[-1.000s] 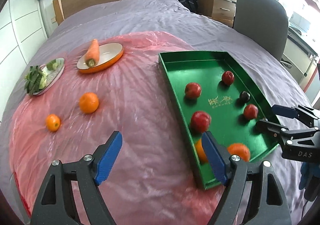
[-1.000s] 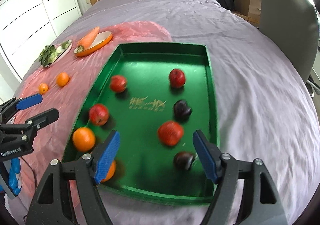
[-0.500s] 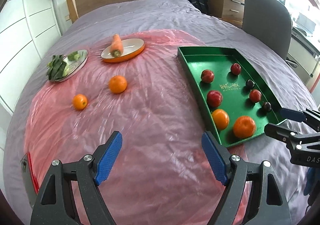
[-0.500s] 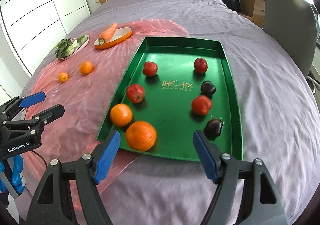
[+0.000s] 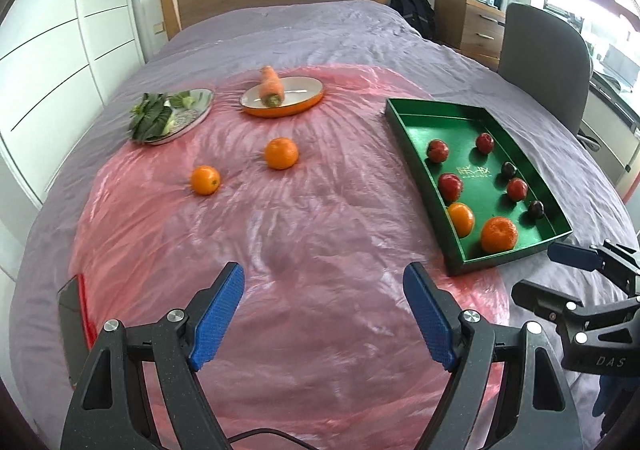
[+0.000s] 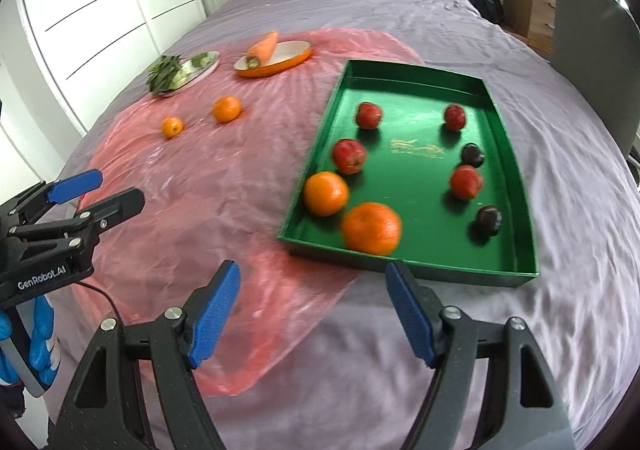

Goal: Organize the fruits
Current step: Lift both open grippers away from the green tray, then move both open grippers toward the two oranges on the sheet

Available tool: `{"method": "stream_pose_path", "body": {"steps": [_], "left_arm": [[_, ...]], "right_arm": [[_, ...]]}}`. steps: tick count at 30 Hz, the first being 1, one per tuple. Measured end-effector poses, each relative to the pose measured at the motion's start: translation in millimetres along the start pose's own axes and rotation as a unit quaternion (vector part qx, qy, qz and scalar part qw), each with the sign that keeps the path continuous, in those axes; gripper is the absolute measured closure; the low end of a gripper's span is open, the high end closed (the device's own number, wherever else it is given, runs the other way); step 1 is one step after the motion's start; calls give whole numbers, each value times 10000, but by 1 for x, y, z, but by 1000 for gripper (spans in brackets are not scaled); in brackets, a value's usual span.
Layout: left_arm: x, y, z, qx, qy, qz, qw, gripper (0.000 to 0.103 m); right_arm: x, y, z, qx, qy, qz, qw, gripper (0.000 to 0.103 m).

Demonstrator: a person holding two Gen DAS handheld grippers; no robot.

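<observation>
A green tray (image 5: 408, 129) (image 6: 516, 185) lies on the bed at the right. It holds two oranges (image 5: 498, 234) (image 6: 371, 228), several red apples (image 5: 449, 186) and dark plums (image 6: 488, 219). Two more oranges (image 5: 281, 153) (image 5: 205, 180) lie loose on the pink plastic sheet (image 5: 280, 250), also in the right wrist view (image 6: 226, 109) (image 6: 172, 126). My left gripper (image 5: 323, 316) is open and empty above the sheet. My right gripper (image 6: 312, 312) is open and empty just short of the tray's near edge.
An orange-rimmed dish (image 5: 304, 97) holds a carrot (image 5: 271, 86). A metal plate (image 5: 200, 105) holds leafy greens (image 5: 152, 117). A phone-like object (image 5: 74, 314) lies at the sheet's left edge. A grey chair (image 5: 544, 61) and a wooden dresser (image 5: 468, 21) stand right of the bed.
Both grippers have pulled back from the tray toward the near side of the bed. The big orange now rests in the tray's near corner. Both stay open.
</observation>
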State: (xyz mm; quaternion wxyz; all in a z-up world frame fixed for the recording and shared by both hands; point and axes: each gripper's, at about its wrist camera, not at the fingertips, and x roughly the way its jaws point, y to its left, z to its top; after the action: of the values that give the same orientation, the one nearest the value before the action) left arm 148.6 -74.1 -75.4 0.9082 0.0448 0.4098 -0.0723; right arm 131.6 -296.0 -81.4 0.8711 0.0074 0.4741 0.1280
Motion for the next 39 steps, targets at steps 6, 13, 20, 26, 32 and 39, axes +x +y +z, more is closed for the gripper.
{"method": "stream_pose_path", "body": {"steps": [6, 13, 20, 26, 32, 39], "left_arm": [[-8, 22, -7, -132, -32, 86, 9999, 26], [-11, 47, -9, -251, -31, 206, 9995, 26], [-7, 68, -6, -293, -47, 316, 9991, 26], [3, 86, -3, -347, -4, 396, 9986, 26], [18, 98, 3, -339, 33, 449, 9984, 26], [41, 108, 13, -331, 94, 484, 9982, 26]], "right_arm": [[0, 24, -1, -119, 46, 170, 9998, 0], [6, 54, 5, -331, 111, 297, 9990, 0], [18, 80, 16, -527, 171, 381, 9977, 0], [30, 96, 30, -667, 190, 436, 9966, 0], [48, 107, 48, -801, 212, 465, 9955, 0], [71, 118, 71, -943, 235, 499, 9940, 0]]}}
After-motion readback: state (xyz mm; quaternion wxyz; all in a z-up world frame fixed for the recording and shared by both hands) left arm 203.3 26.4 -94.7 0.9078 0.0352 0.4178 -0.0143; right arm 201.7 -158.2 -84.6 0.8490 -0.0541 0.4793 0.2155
